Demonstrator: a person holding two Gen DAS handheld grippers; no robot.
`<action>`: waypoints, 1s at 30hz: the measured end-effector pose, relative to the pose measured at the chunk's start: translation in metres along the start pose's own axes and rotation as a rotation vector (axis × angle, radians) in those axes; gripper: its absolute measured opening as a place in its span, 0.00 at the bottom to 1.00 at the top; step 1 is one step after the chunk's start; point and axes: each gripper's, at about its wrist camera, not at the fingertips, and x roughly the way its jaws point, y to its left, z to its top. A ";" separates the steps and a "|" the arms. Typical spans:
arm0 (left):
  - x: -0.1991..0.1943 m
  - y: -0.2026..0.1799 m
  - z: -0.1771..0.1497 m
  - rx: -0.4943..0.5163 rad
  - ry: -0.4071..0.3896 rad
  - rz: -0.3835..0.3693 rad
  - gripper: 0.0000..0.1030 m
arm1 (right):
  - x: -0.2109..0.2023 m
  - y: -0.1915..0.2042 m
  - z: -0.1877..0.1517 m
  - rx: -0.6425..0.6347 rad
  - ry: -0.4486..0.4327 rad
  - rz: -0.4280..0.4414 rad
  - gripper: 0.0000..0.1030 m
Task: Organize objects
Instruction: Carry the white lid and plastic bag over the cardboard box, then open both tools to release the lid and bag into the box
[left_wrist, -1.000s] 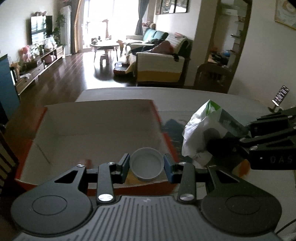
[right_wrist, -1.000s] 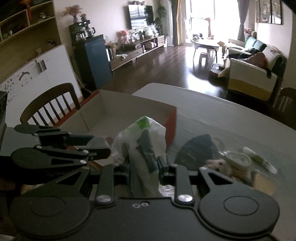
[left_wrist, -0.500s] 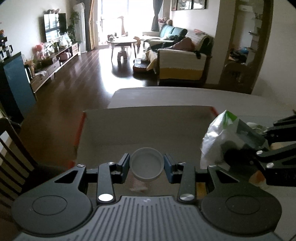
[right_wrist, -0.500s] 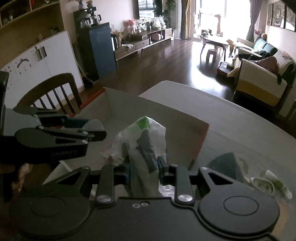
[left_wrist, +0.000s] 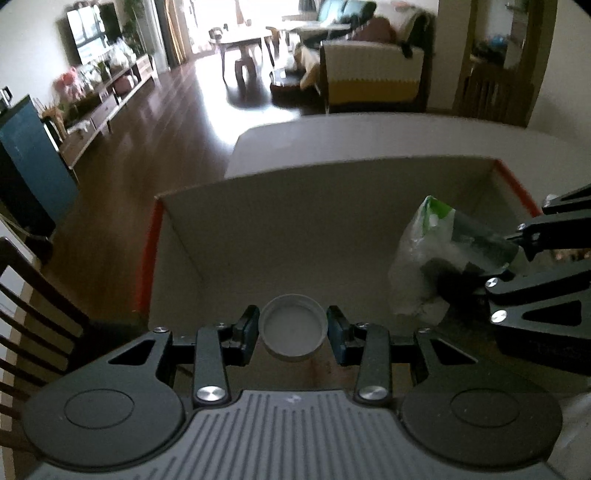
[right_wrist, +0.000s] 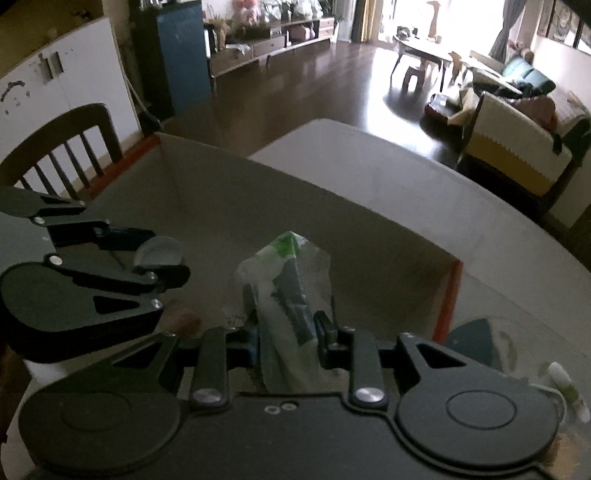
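Lid (left_wrist: 293, 327) and bag (right_wrist: 286, 295) gripped over box (left_wrist: 332, 206).

I see a small round white plastic lid (left_wrist: 293, 328), shallow with a raised rim, its hollow side facing me, pinched at its rim from both sides over the open cardboard box with red outer edges (left_wrist: 369, 206). The box sits on the pale desk (right_wrist: 388, 173), its inside plain and pale. To the right, a crumpled white plastic bag with green and dark print (right_wrist: 291, 306) stands upright, squeezed at its lower part, also above the box interior.
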 end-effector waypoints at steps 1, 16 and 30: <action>0.003 0.001 0.001 0.001 0.017 -0.004 0.37 | 0.003 0.000 0.000 0.002 0.003 -0.001 0.28; 0.027 0.002 -0.001 -0.011 0.252 -0.047 0.37 | 0.031 0.001 0.001 0.010 0.097 -0.026 0.33; 0.001 0.003 -0.010 -0.036 0.216 -0.035 0.62 | 0.004 -0.003 -0.007 -0.014 0.044 0.033 0.50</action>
